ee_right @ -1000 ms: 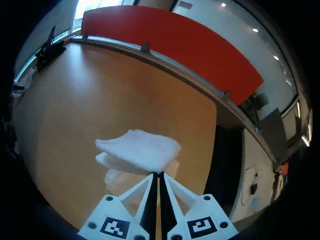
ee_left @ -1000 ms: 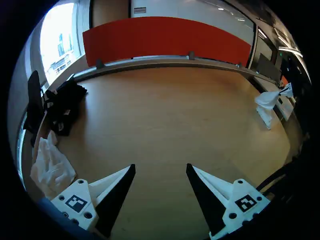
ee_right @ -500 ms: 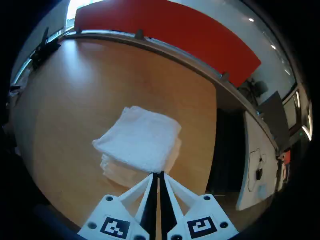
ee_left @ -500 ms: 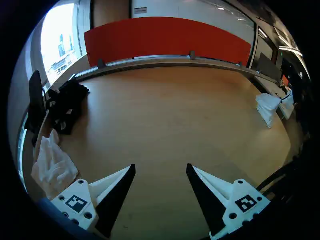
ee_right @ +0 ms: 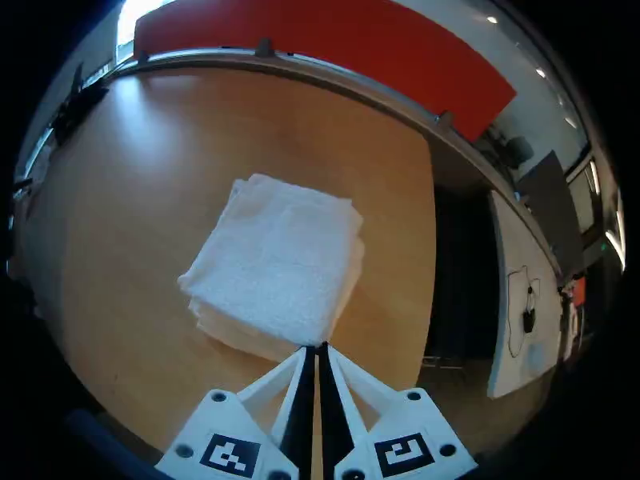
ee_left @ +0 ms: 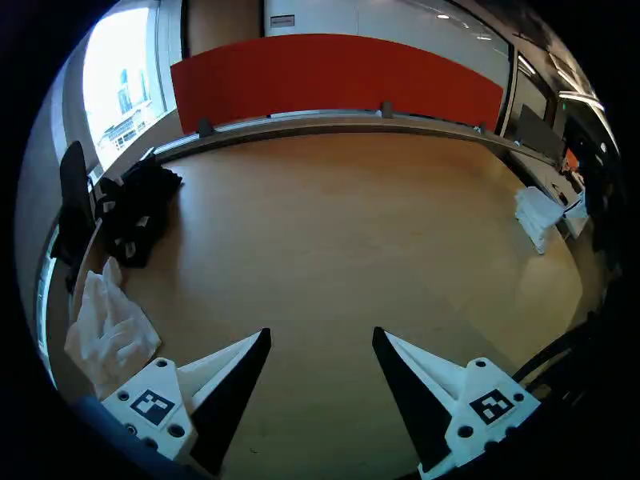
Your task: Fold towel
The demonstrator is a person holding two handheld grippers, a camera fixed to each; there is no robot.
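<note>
Right gripper view: towel (ee_right: 276, 256) corner clamped.

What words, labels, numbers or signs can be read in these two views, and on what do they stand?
No text can be read.
Markers on the left gripper and the right gripper: black-and-white square patterns, not words.
Small plate above the red panel: too small to read.
Towel: no print shows.
</note>
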